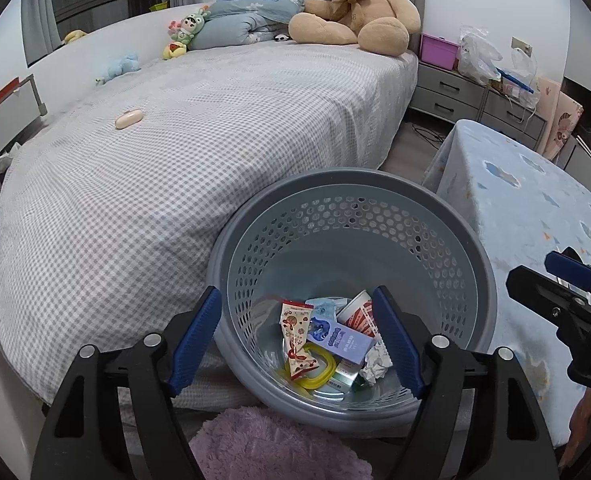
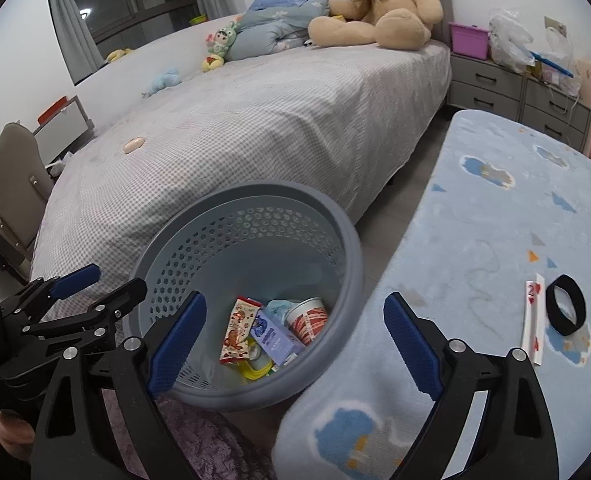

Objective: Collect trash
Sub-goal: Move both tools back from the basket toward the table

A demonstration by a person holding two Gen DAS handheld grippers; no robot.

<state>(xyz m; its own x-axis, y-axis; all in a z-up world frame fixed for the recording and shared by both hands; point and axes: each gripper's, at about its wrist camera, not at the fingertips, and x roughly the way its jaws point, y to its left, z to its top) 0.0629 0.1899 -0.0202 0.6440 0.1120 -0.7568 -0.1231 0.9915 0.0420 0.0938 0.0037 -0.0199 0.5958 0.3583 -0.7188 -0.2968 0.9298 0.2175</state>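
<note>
From the left wrist we look down past our left gripper [image 1: 295, 344], its jaws spread wide and holding nothing, into a grey perforated basket [image 1: 475, 256]. In its bottom lie a snack wrapper [image 1: 295, 336], a purple carton [image 1: 345, 340], a paper cup [image 1: 359, 312], a crumpled paper ball [image 1: 375, 364] and a yellow ring [image 1: 319, 372]. Behind the basket stretches a bed [image 1: 215, 152] under a checked sheet, with a teddy bear [image 1: 355, 8] at its head, and grey drawers [image 1: 455, 96] against the wall. The bench [image 1: 527, 200], under a pale blue cloth, stands to the right.

From the right wrist, our right gripper [image 2: 295, 344] is likewise wide and empty, above the basket's rim [image 2: 347, 248] and the bench [image 2: 475, 220] edge. On the bench lie a playing card [image 2: 533, 320] and just beside it a black band [image 2: 565, 310]. The left gripper [image 2: 95, 284] shows at the left.
</note>
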